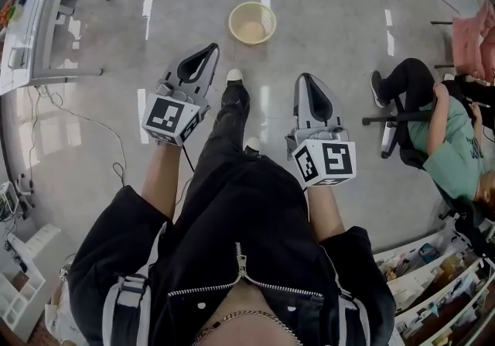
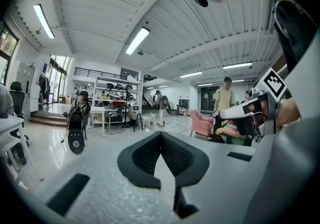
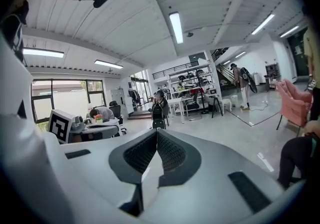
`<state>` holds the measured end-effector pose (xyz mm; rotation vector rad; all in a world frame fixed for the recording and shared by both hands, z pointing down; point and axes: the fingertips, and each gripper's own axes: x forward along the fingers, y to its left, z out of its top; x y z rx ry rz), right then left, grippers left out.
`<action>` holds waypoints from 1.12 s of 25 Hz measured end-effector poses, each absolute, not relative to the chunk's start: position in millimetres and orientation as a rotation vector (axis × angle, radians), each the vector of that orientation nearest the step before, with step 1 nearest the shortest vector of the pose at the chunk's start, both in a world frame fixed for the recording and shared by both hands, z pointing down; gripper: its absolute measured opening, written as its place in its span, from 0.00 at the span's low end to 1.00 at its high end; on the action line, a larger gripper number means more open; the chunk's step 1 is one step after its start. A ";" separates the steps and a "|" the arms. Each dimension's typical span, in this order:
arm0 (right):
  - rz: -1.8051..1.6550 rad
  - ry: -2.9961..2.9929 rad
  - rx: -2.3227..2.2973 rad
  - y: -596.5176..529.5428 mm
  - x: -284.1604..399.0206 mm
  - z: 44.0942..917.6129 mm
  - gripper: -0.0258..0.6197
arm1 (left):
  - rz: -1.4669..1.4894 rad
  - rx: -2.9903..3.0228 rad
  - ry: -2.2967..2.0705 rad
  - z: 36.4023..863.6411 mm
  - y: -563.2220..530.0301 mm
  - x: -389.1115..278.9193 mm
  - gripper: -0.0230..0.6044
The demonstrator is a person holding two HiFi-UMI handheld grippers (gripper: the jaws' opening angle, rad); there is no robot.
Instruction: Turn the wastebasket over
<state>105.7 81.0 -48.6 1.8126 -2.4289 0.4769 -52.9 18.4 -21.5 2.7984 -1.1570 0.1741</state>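
**Desk:** Any writing or labels to log?

**Operator:** I can log the black-and-white square pattern on the left cube (image 1: 172, 116) and on the right cube (image 1: 326, 162). Print on the goods on the shelf (image 1: 433, 282), at the lower right of my head view, is too small to read.

**Desk:** Position and attitude of the wastebasket?

**Operator:** The wastebasket (image 1: 252, 23) is pale yellow and round. It stands on the grey floor (image 1: 332, 11) ahead of the wearer's shoe (image 1: 234, 76), well beyond both gripper tips and roughly between the lines they point along. It is upright, with its base on the floor and its open mouth facing up toward my head camera. I look down into it and see the inside bottom, so I record its axis as vertical. I can make out no lean to either side.

**Desk:** Left gripper?

**Operator:** The left gripper (image 1: 210, 50) has its jaws fully together. In its own view the dark pads meet at the tips with nothing between them. It touches nothing and sits near the basket, to the basket's left and short of it.

**Desk:** Right?

**Operator:** Same finding for the right gripper (image 1: 304, 78). Its jaws are closed tip to tip, it holds nothing and it is clear of the basket. It sits further back than the left.
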 end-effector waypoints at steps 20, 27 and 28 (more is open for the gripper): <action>0.490 -2.317 1.861 -157.8 83.4 -57.9 0.06 | 0.184 2.779 -1.044 -4.6 -224.4 -63.4 0.04; 0.518 -2.298 1.847 -172.5 88.6 -44.7 0.06 | 0.183 2.734 -1.074 9.6 -241.5 -68.3 0.04; 0.518 -2.295 1.848 -176.8 88.6 -43.8 0.06 | 0.190 2.735 -1.070 12.5 -245.0 -67.6 0.04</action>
